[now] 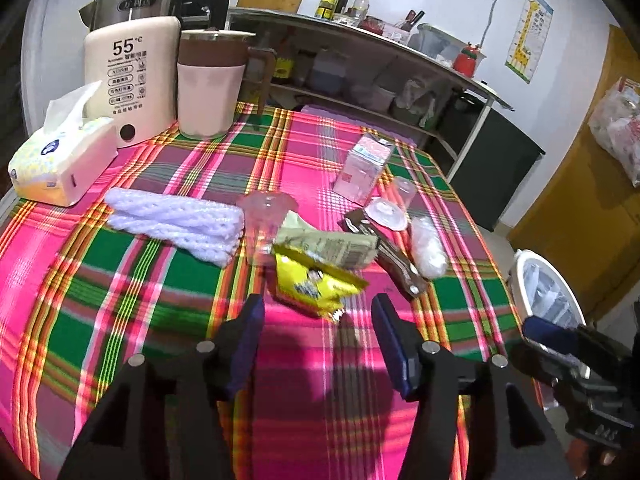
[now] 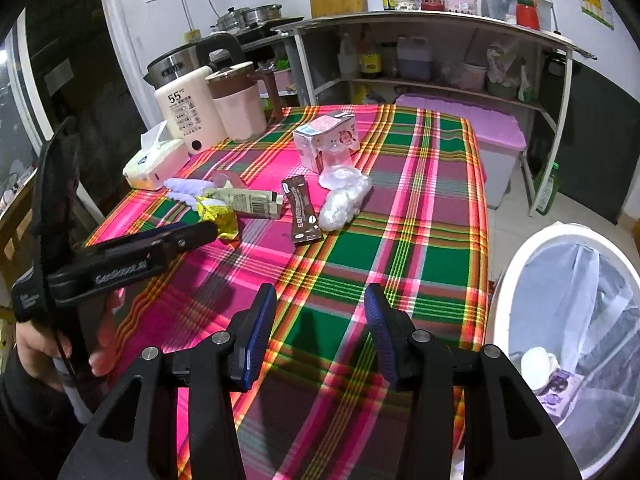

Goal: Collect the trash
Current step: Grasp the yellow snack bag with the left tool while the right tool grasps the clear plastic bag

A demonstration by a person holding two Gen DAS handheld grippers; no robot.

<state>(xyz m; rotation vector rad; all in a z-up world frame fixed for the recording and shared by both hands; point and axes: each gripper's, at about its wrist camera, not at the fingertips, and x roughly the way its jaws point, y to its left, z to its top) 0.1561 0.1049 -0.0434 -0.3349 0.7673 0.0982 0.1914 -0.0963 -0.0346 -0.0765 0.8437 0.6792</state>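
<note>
While its jaws stand apart and empty, the left gripper (image 1: 318, 310) hangs just short of a yellow wrapper (image 1: 316, 284) on the plaid tablecloth (image 1: 160, 312). The right gripper (image 2: 320, 304), also open and empty, hovers near the lined white bin (image 2: 520, 276) beside the table.

yellow wrapper (image 1: 316, 286): crumpled, flat on the plaid cloth, nearest of the litter
pale green carton (image 1: 332, 246): flattened, barcode up, lying partly over the yellow wrapper
brown sachet (image 2: 302, 210): torn open, flat, beside the carton
clear plastic cup (image 1: 266, 220): upright, touching the carton
pink box (image 2: 326, 140): on its side, farther back
crumpled clear plastic (image 2: 344, 200): lumpy wad beside the sachet
bin (image 2: 516, 264): white, clear liner, off the table's corner, scraps inside
</note>
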